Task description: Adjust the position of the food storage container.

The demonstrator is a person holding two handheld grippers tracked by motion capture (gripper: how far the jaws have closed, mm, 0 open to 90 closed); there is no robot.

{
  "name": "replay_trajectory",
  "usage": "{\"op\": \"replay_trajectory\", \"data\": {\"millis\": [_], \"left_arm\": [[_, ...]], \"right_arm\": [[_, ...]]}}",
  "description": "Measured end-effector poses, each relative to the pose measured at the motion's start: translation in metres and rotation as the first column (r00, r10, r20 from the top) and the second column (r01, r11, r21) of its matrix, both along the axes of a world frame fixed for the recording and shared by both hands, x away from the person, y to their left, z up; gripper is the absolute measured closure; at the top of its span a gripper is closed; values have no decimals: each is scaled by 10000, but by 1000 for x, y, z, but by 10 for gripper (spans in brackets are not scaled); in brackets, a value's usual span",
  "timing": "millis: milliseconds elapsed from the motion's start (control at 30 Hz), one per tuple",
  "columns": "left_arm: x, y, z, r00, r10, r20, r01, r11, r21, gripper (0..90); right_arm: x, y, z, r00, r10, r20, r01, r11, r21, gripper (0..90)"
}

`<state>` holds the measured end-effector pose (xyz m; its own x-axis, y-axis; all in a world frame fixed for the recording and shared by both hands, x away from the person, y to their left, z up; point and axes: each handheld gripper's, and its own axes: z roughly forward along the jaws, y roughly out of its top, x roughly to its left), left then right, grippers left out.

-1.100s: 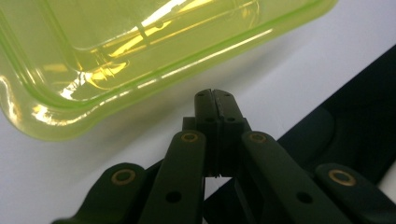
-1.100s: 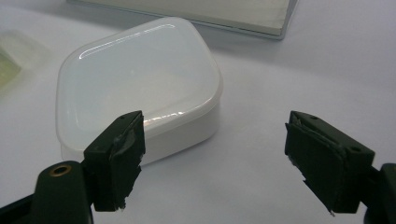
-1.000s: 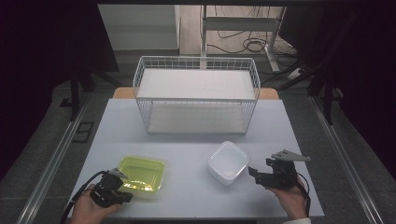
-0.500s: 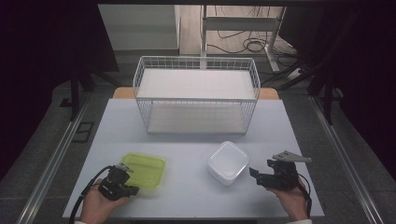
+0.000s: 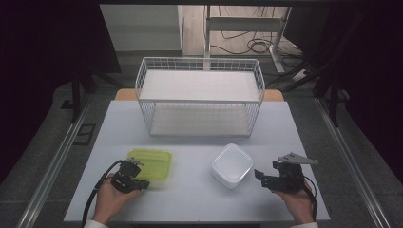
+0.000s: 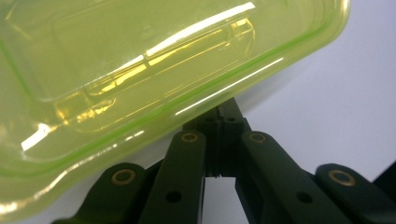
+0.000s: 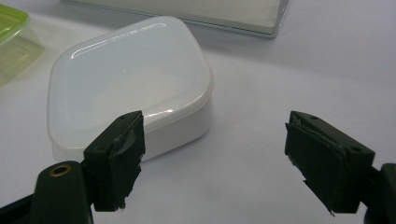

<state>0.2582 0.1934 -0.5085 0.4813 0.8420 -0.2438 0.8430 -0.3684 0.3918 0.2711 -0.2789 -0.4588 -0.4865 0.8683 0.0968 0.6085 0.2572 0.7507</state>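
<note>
So far little is settled: the green container (image 5: 150,164) sits on the surface (image 5: 199,128), and the left hand-held gripper (image 5: 138,183) has its jaws drawn together on the container's near rim, which juts out just over the jaw tips in the left gripper view (image 6: 140,70). I judge this as a pinch on the edge, with lifting and carrying yet to come. The white container (image 5: 232,165) lies just ahead of the right hand-held gripper (image 5: 259,175), a little toward its left jaw, and is untouched; that hand-held gripper's jaws stand wide apart with nothing between them, as the right gripper view (image 7: 215,158) shows. The wire basket (image 5: 199,97) stands well beyond both hand-held grippers at the far side of the surface and is empty, so if the containers are meant for it, both trips remain.

Compared with a second ago, the left hand has slid inward along the near edge of the green container, from its outer corner toward the middle, while the right hand and the white container have kept their places.
</note>
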Motion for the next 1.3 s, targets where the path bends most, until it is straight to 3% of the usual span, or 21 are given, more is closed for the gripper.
{"op": "replay_trajectory", "data": {"millis": [133,267,433,500,533,567,600,633,667,800,833,867,933,1100,1300], "left_arm": [[8,-3,-3,10000,36,-3,-36,10000,-23,898],[7,-3,-3,10000,22,-63,-22,10000,-23,898],[-15,12,14,9992,222,321,-211,9991,-363,898],[-17,17,18,9979,461,450,-437,9976,-532,898],[-20,35,31,9914,969,878,-912,9935,-676,897],[-20,35,31,9914,969,878,-912,9935,-676,898],[-20,53,39,9825,1474,1135,-1390,9872,-781,898],[-20,53,39,9825,1474,1135,-1390,9872,-781,898],[-18,69,41,9725,1953,1270,-1874,9797,-711,898],[-8,96,36,9580,2558,1298,-2521,9667,-449,898],[-8,96,36,9580,2558,1298,-2521,9667,-449,898],[1,105,26,9556,2733,1099,-2707,9619,-381,898],[9,110,18,9547,2836,905,-2813,9589,-367,898],[25,110,10,9620,2589,872,-2566,9658,-363,899],[31,100,5,9723,2240,666,-2234,9746,-172,898]], "right_arm": [[-1,1,0,10000,1,16,-1,10000,-12,199],[-2,1,1,10000,-5,57,5,10000,-14,199],[-2,-1,2,9999,-81,105,81,10000,1,199],[-3,-2,2,9999,-106,85,106,9999,18,199],[-3,-3,3,9998,-146,101,145,9999,62,199],[-2,-3,3,9998,-161,106,161,9998,71,199],[-2,-3,3,9998,-181,99,181,9998,71,199],[-2,-3,3,9998,-181,99,181,9998,71,199],[-2,-2,3,9998,-197,102,196,9998,64,199],[-2,0,3,9997,-219,137,219,9998,16,199],[-2,0,3,9997,-219,137,219,9998,16,199],[-1,0,4,9995,-275,149,275,9996,24,199],[-1,-1,4,9993,-311,184,311,9995,4,199],[-1,-1,4,9992,-343,194,343,9994,-36,199],[-3,-2,3,9991,-369,204,370,9993,-72,199]]}}
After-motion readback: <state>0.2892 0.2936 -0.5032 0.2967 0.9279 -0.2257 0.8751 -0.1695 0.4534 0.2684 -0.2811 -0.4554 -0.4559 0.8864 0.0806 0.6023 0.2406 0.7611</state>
